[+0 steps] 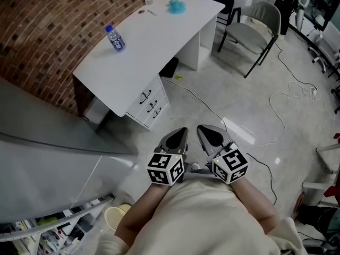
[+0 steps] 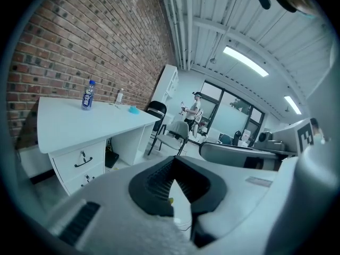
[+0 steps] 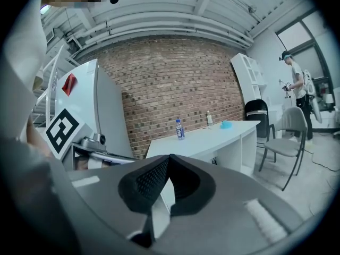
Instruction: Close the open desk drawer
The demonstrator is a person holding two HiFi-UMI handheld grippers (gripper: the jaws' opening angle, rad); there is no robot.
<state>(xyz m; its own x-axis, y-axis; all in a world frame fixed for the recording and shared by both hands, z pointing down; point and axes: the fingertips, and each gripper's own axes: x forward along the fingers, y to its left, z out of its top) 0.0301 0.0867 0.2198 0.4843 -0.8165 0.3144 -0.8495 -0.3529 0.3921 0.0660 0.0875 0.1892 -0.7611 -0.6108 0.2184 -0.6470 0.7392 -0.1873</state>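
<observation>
- The desk drawers (image 1: 150, 102) are seen under the near end of the white desk (image 1: 154, 36), fronts seemingly flush, well apart from both grippers.
- The left gripper (image 1: 182, 130) is held with jaws pressed together, empty.
- The right gripper (image 1: 205, 129), just beside it, is likewise closed on nothing.

Bright, even light comes from long white ceiling strip lights (image 2: 245, 61), upper right of the left gripper view. Both gripper views bow strongly toward dark rounded corners (fisheye), foreground soft. The white rectangular desk (image 1: 154, 36) throws a faint shadow beneath, head view's upper middle.
</observation>
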